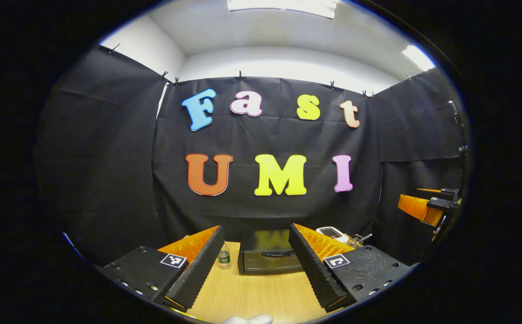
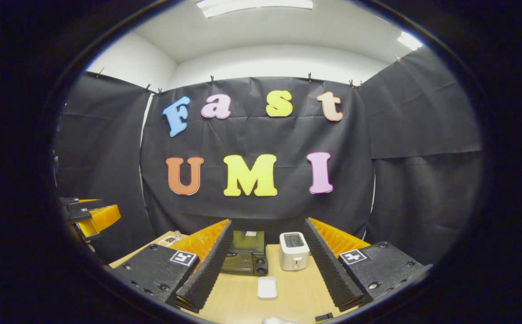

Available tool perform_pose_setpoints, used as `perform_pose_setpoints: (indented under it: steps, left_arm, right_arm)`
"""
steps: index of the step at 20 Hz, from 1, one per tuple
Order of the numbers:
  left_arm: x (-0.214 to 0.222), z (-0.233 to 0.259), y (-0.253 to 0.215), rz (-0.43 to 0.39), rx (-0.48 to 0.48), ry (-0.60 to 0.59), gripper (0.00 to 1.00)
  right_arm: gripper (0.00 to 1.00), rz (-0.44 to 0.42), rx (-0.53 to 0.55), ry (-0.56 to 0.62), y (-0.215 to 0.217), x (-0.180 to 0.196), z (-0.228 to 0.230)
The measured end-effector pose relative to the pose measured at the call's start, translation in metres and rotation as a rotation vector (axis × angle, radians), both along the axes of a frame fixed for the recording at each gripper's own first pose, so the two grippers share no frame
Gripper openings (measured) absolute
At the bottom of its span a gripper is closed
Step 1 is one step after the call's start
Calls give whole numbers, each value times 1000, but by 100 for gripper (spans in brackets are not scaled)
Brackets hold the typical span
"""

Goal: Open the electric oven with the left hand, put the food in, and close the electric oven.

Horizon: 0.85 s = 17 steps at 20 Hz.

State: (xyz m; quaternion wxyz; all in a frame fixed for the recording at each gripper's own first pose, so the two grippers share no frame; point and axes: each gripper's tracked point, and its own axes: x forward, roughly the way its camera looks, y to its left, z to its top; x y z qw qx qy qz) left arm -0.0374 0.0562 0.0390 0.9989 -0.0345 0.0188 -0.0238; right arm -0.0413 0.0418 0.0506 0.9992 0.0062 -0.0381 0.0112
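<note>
Left gripper view: the left gripper has its 2 fingers spread apart, framing the dark electric oven, door closed, at the wooden table's far edge beside a water bottle.

Right gripper view: the right gripper is likewise spread; the electric oven sits left of a white toaster, with a small white tray in front.

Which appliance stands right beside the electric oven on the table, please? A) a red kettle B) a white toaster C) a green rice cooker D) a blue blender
B: a white toaster stands on the table just beside the electric oven.
</note>
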Motion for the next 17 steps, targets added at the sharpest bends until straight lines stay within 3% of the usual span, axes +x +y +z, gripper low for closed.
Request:
perform_pose_setpoints:
  steps: [1, 2, 5, 6, 7, 17]
  left_arm:
    - [2, 0, -1, -2, 2, 0, 95]
    - [3, 1, -1, -5, 5, -1, 95]
    - [6, 4, -2, -8, 5, -5, 95]
    - [7, 5, -2, -8, 5, -4, 95]
    - [8, 4, -2, -8, 4, -1, 95]
    - [20, 0, -3, -5, 4, 16, 95]
  right_arm:
    - [90, 0, -3, 1, 2, -1, 1]
    - [100, 4, -3, 0, 3, 0, 2]
    - [100, 6, -8, 0, 5, 2, 4]
    - [90, 8, -7, 0, 5, 3, 4]
    - [100, 8, -7, 3, 6, 5, 4]
    - [100, 17, -8, 16, 6, 17, 2]
